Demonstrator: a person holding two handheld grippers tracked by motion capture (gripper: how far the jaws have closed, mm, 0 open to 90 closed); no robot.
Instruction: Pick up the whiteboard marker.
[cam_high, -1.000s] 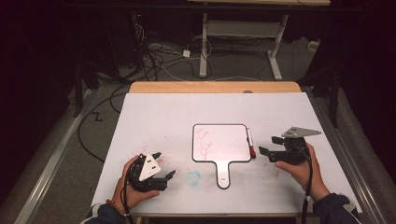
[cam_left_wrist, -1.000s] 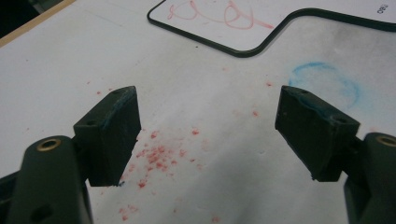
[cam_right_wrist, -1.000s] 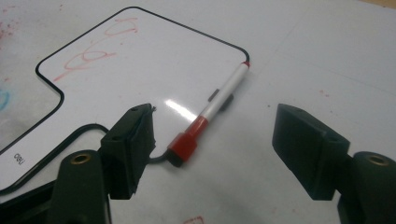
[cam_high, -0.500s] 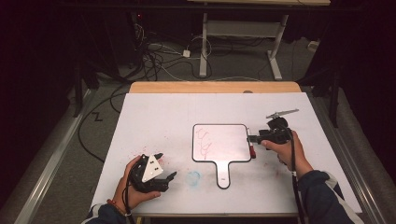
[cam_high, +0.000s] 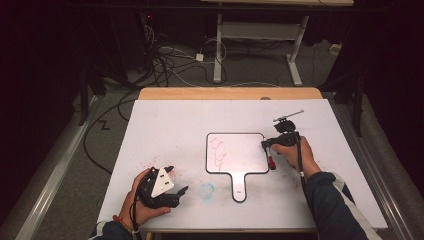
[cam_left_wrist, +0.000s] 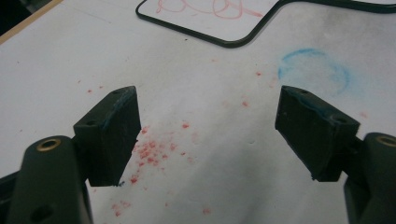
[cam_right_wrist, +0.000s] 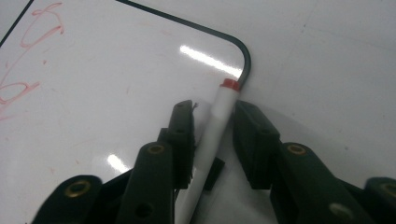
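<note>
We find the marker (cam_right_wrist: 215, 135) lying on the bench (cam_high: 170, 125) at the whiteboard's (cam_high: 235, 150) right edge. The right tool (cam_right_wrist: 214, 122), its jaws just closing, straddles the barrel without a visible clamp. We judge it light, rigid, slick: grip mid-barrel. The left tool (cam_left_wrist: 208, 133) gapes empty.

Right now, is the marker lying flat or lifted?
Lying flat: the marker rests on the whiteboard edge, between the right gripper jaws.
</note>
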